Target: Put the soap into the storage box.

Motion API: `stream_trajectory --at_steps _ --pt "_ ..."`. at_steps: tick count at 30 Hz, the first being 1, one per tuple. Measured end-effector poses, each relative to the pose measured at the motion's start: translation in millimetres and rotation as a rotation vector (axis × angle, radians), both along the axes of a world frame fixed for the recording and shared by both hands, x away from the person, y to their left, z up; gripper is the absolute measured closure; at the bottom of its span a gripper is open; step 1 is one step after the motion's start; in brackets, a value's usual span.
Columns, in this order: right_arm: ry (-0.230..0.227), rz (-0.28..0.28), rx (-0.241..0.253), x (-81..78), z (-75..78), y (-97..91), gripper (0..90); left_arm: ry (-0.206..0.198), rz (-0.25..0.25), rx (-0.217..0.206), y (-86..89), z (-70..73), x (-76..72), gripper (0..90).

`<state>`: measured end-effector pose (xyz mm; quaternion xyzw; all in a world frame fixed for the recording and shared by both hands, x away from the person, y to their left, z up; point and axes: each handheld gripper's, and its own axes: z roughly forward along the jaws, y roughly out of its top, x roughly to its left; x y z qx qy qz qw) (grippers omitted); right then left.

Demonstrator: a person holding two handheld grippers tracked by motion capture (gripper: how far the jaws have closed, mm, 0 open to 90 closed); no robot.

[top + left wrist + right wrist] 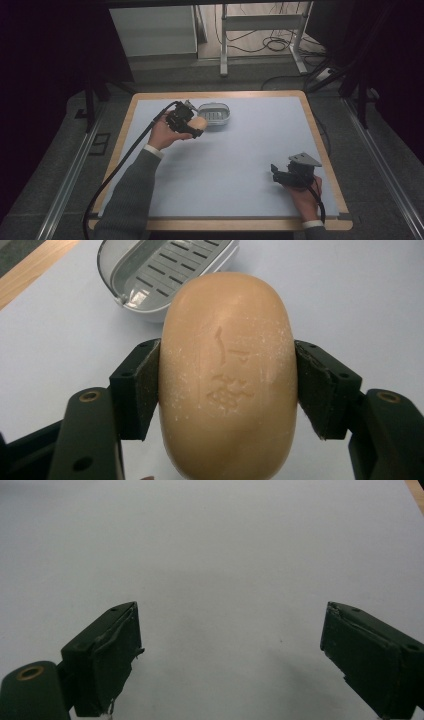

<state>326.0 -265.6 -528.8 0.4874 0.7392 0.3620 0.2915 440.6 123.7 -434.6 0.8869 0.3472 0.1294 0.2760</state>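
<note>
Pale mat — left gripper clamps soap; right gripper gapes wide, holding nothing.

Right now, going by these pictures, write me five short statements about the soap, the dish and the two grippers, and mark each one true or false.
1. The left gripper grips the tan soap bar between its pads. True.
2. The soap bar lies inside the soap dish. False: it is held in the gripper, short of the dish.
3. The right gripper is open with nothing between its jaws. True.
4. The soap dish holds a sponge. False: its slotted tray is bare.
5. The right gripper touches the dish. False: it is far from it, near the table's right front.
</note>
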Motion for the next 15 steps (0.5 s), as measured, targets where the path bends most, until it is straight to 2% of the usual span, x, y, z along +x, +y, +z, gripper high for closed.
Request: stream_trajectory --at_steps 5,11,12,15 --pt "0.000 0.000 0.002 -0.2 0.1 -0.1 9.4 0.007 -0.002 0.010 -4.4 -0.9 7.1 33.0" --pt "0.001 -0.001 0.005 -0.1 0.1 -0.2 9.4 0.011 0.006 -0.008 -8.4 -2.6 15.1 33.0" --pt "0.001 0.000 0.005 -0.1 0.1 -0.2 9.3 0.014 -0.005 0.008 -7.9 -2.4 16.9 33.0" --pt "-0.001 0.000 0.004 -0.1 0.1 -0.3 9.4 0.015 0.001 -0.001 -9.1 -3.7 20.5 33.0"
